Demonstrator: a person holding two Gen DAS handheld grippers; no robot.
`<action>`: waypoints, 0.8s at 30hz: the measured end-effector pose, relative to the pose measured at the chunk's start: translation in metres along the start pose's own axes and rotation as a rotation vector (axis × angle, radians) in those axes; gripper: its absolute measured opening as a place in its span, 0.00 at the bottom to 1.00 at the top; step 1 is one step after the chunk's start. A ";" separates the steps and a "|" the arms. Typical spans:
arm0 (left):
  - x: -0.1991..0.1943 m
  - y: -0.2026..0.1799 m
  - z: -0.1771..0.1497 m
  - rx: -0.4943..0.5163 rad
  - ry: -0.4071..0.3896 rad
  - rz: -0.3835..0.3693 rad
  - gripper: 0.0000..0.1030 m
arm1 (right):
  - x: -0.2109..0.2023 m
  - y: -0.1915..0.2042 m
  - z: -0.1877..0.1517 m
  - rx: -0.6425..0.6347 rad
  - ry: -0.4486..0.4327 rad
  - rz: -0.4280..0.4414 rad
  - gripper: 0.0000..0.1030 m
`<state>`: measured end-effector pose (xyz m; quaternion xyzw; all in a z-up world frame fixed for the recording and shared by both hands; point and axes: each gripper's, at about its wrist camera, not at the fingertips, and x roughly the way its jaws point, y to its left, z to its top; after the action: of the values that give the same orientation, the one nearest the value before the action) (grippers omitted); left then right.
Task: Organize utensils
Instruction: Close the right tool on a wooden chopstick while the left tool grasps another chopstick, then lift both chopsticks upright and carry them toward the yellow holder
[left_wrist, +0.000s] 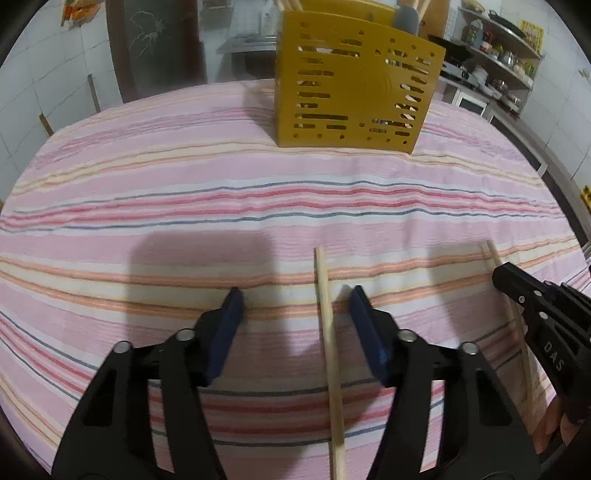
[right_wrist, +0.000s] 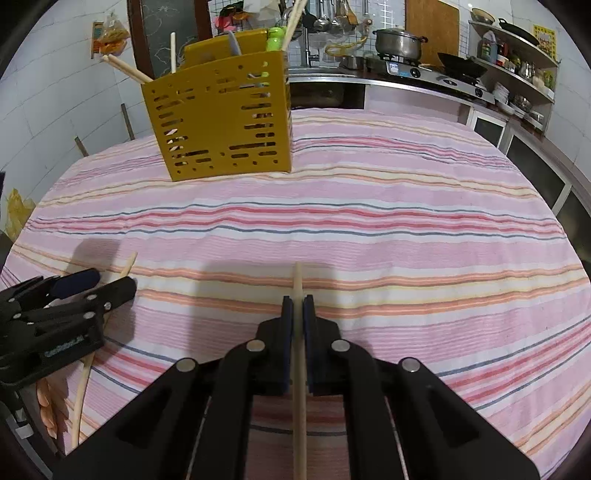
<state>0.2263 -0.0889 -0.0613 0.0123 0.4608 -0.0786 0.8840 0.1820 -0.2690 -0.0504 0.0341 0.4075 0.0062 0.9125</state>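
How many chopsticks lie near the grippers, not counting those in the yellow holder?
2. One chopstick lies between the open pads of the left gripper; the other chopstick is clamped in the right gripper.

A home kitchen. Far beyond the hand-held gripper, a steel pot (right_wrist: 397, 43) sits on a gas stove (right_wrist: 428, 72) beside a sink (right_wrist: 321, 79), ladles (right_wrist: 328, 16) hanging above. Right of it, wall shelves (right_wrist: 517, 70) carry woks, bottles and dishes.

Pink striped woven cloth (left_wrist: 184, 177) covers the worktop, matt and finely ribbed. On it, the mustard-yellow perforated plastic utensil holder (left_wrist: 354, 92) looks smooth, faintly glossy. Pale, bare-wood chopsticks (right_wrist: 300, 369) look dull and dry. Near the holder, black plastic gripper arms with shiny metal rivets (right_wrist: 255, 345) and matt navy pads (left_wrist: 225, 332).
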 end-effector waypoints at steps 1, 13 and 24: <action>-0.001 0.000 0.001 0.007 0.002 -0.002 0.48 | 0.000 0.001 0.000 -0.001 -0.001 -0.001 0.06; 0.003 0.009 0.010 -0.006 0.000 -0.036 0.12 | -0.004 0.001 0.004 0.021 -0.017 -0.001 0.06; -0.018 0.011 0.008 0.009 -0.075 -0.060 0.04 | -0.024 0.008 0.006 0.018 -0.075 0.004 0.06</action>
<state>0.2241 -0.0766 -0.0420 -0.0003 0.4272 -0.1076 0.8977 0.1707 -0.2627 -0.0278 0.0431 0.3732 0.0031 0.9267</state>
